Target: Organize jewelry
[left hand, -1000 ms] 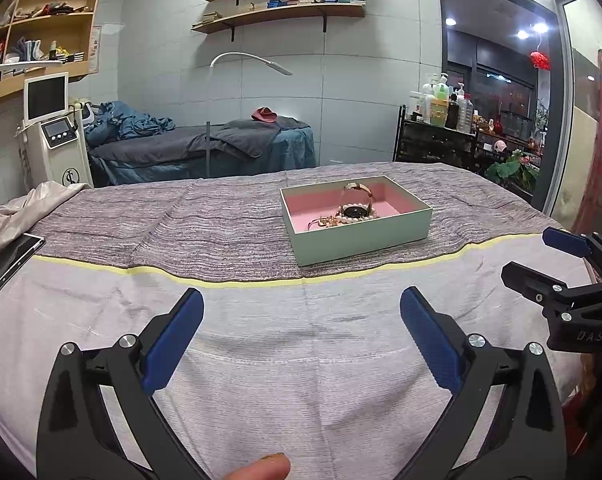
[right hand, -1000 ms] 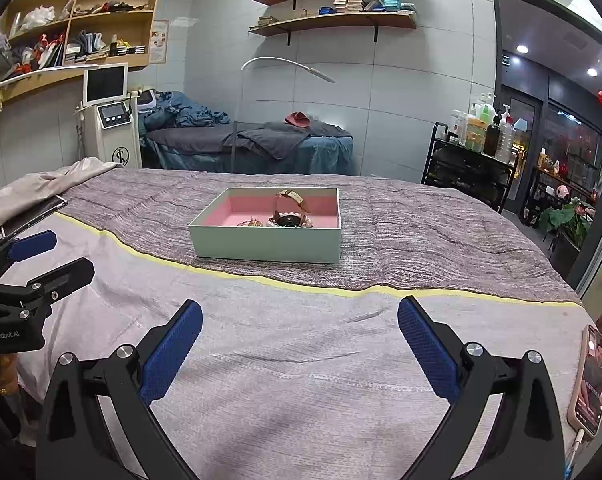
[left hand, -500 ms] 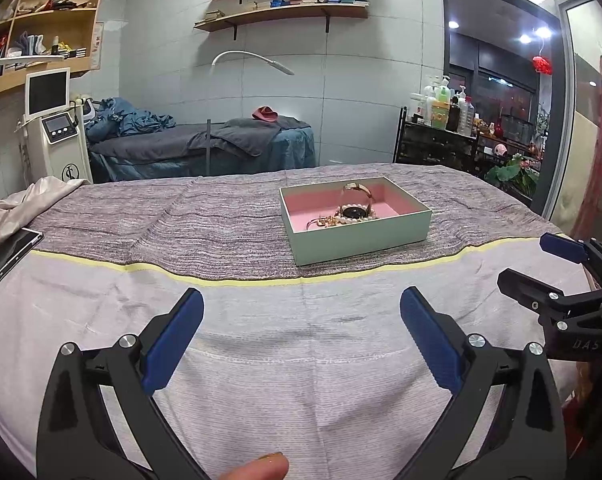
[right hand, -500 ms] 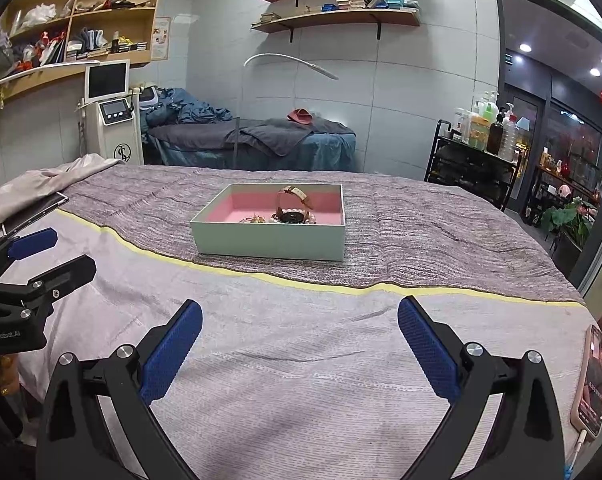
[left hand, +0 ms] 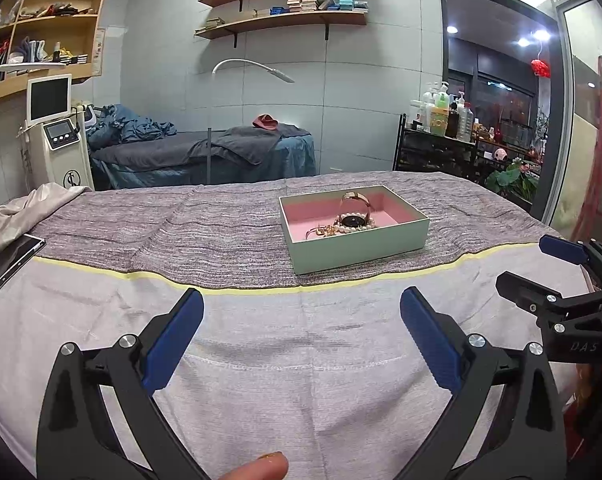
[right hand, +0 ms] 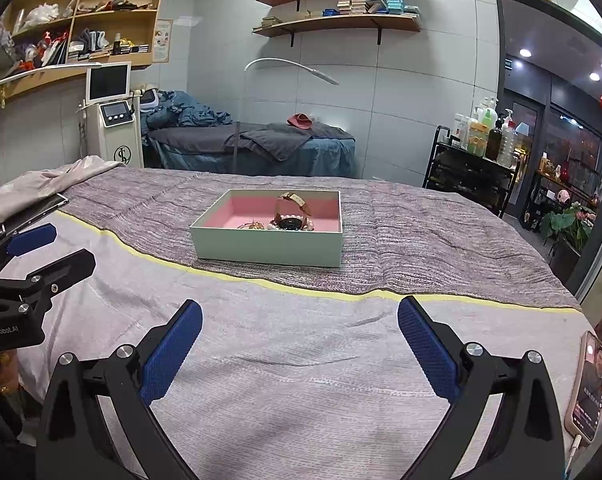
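A pale green jewelry box (left hand: 355, 236) with a pink lining sits at center frame on a grey striped blanket (left hand: 205, 236) covering the bed, holding a rose-gold watch (left hand: 355, 212) standing on edge, a pearl bracelet (left hand: 355, 230) and tangled gold pieces. In the lower frame, the left gripper (left hand: 301, 312) and the right gripper (right hand: 299, 314) hover over the pale sheet (right hand: 301, 360) short of the box, both with jaws spread wide and gripping nothing. A smartphone (right hand: 587, 386) lies at the lower right of the right wrist view.
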`<state>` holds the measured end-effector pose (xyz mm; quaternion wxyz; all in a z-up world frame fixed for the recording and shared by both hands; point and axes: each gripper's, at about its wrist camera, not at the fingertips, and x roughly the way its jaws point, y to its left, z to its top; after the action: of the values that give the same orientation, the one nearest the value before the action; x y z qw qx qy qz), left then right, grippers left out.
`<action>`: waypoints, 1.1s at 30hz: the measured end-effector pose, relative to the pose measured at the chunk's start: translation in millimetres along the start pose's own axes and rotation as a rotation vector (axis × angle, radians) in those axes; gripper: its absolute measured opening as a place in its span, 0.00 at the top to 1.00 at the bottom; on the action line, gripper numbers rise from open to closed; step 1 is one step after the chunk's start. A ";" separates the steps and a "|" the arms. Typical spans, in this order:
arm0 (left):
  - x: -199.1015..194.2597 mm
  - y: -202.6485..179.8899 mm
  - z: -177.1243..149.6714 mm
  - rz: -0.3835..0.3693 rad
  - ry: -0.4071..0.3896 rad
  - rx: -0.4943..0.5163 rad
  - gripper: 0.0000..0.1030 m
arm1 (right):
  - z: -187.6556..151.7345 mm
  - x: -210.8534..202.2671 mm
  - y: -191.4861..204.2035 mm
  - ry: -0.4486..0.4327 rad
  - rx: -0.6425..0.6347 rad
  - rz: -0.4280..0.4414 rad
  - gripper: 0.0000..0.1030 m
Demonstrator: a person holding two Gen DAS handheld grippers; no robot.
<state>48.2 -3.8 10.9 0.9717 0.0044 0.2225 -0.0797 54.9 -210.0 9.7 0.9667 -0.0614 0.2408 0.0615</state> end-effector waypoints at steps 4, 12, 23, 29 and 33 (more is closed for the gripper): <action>0.7 -0.2 -0.5 0.001 0.004 0.001 0.06 | -0.2 0.7 0.8 0.005 -0.001 -0.001 0.06; 2.2 -0.6 -1.5 -0.004 0.007 0.001 0.06 | -0.3 1.8 2.7 0.013 0.000 0.006 0.06; 3.3 -3.1 1.3 -0.007 0.003 0.018 0.06 | -5.2 6.5 0.5 0.022 0.021 -0.006 0.06; 1.2 -4.2 2.4 0.006 -0.002 0.018 0.06 | -6.8 8.4 -1.9 0.024 0.033 0.007 0.06; 0.8 -5.2 2.4 0.007 -0.002 0.018 0.06 | -6.7 6.8 -2.2 0.018 0.030 0.009 0.06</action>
<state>49.1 -9.2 12.9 0.9721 0.0140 0.2208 -0.0783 58.1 -212.5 0.8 0.9649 -0.0462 0.2509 0.0617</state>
